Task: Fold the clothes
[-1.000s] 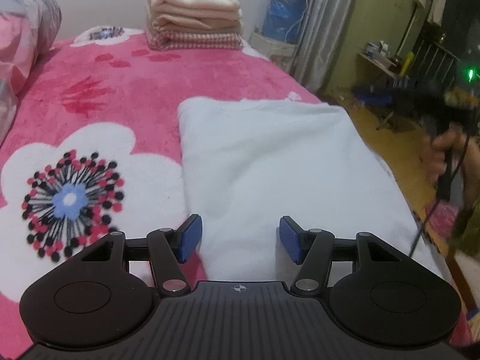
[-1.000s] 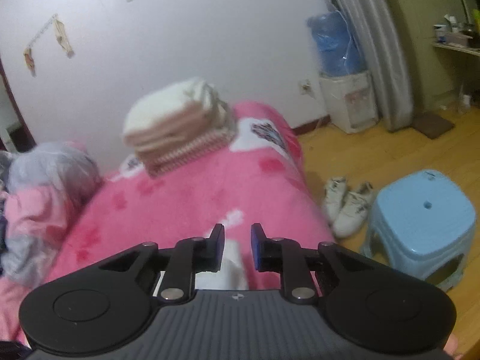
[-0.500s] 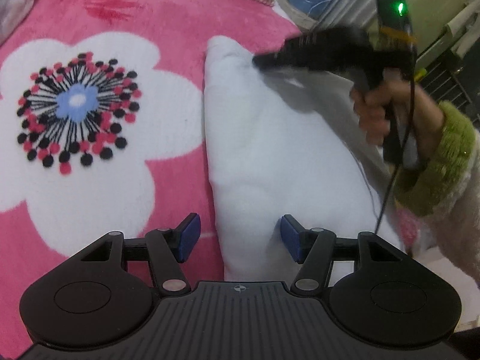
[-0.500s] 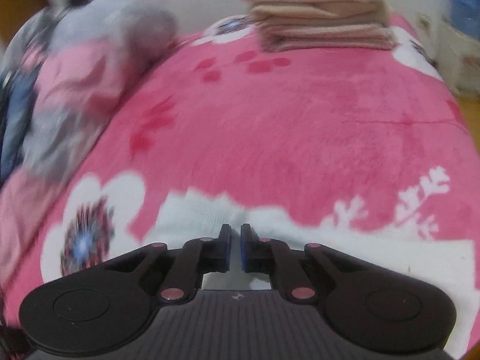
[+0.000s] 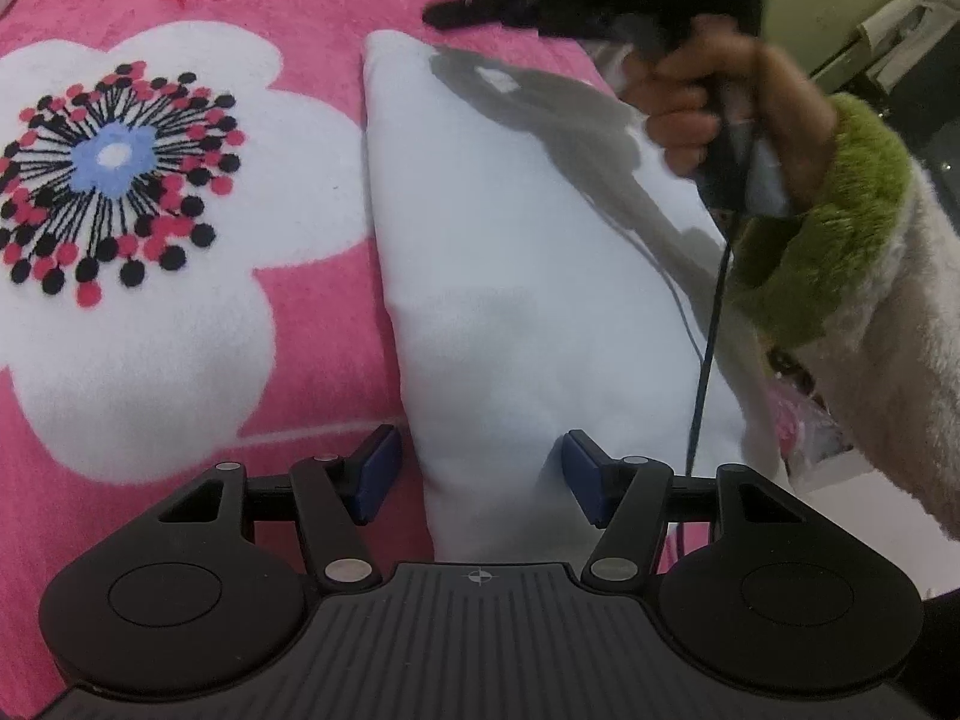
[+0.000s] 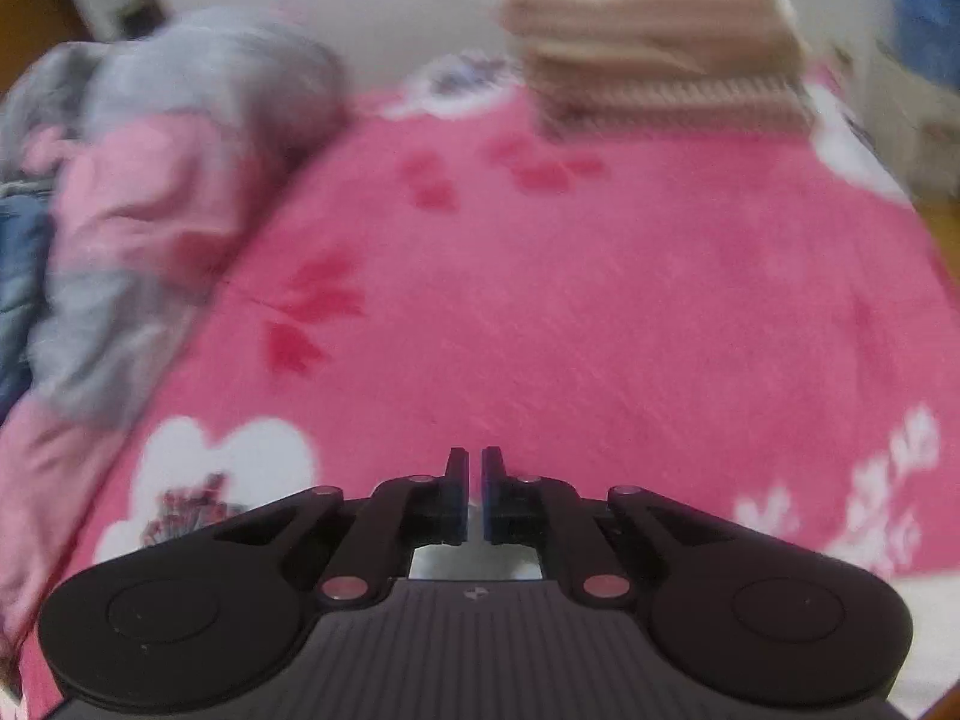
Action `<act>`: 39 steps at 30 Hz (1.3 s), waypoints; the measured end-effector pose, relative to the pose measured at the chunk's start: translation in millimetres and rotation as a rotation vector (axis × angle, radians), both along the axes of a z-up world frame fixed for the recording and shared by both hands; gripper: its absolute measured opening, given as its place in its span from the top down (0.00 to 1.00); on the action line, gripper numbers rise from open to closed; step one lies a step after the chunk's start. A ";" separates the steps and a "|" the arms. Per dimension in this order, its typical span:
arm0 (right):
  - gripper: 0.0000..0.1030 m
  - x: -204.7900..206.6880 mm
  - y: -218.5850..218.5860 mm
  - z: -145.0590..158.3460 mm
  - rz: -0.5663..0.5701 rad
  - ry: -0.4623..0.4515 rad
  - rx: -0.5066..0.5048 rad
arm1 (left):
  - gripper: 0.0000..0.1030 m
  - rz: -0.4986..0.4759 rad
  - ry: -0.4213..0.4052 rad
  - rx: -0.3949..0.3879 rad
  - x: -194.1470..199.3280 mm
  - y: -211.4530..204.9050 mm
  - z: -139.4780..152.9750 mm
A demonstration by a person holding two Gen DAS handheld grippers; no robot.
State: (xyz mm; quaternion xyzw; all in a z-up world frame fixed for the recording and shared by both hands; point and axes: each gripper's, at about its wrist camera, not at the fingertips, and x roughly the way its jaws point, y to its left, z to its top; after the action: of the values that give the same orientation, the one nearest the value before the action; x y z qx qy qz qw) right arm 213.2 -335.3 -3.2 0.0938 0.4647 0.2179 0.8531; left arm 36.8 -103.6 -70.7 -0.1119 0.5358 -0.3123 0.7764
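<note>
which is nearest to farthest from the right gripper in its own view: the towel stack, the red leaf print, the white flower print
1. White flower print: lower left, just beside the right gripper.
2. Red leaf print: left of centre, midway up the blanket.
3. Towel stack: upper right, at the far end of the bed.

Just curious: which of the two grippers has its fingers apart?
The left gripper, blue pads spread over the white cloth. The right gripper is shut.
</note>
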 end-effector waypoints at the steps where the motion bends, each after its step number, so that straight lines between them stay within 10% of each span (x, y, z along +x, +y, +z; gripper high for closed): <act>1: 0.96 -2.1 3.8 2.7 0.060 0.022 0.032 | 0.42 -0.004 0.003 -0.003 -0.3 0.7 -0.6; 6: 1.00 -3.0 36.5 -26.2 0.220 0.025 -0.125 | 0.42 -0.006 0.015 -0.010 0.2 1.3 -2.4; 13: 0.87 -29.6 -31.9 18.4 -0.119 -0.229 -0.119 | 0.42 0.003 0.029 -0.008 -2.1 3.4 1.7; 23: 0.84 -167.0 -164.0 73.2 -0.379 -0.250 0.048 | 0.42 0.037 0.014 0.062 -6.2 3.7 12.9; 33: 0.85 -208.2 -149.9 1.2 -0.164 -0.108 -0.051 | 0.42 0.065 -0.035 0.177 -16.8 -8.1 19.0; 35: 0.88 -206.4 -145.0 -21.4 -0.189 -0.098 -0.227 | 0.41 0.072 -0.036 0.184 -17.7 -9.0 18.7; 39: 0.88 -214.9 -157.8 -6.6 -0.266 -0.139 -0.154 | 0.41 0.075 -0.064 0.215 -23.4 -9.8 23.9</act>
State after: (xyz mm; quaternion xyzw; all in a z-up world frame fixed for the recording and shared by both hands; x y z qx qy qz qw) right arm -1.7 -493.1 -9.8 0.0737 0.4036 0.0727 0.9091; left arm 13.3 -113.4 -46.8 -0.0378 0.5369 -0.2270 0.8117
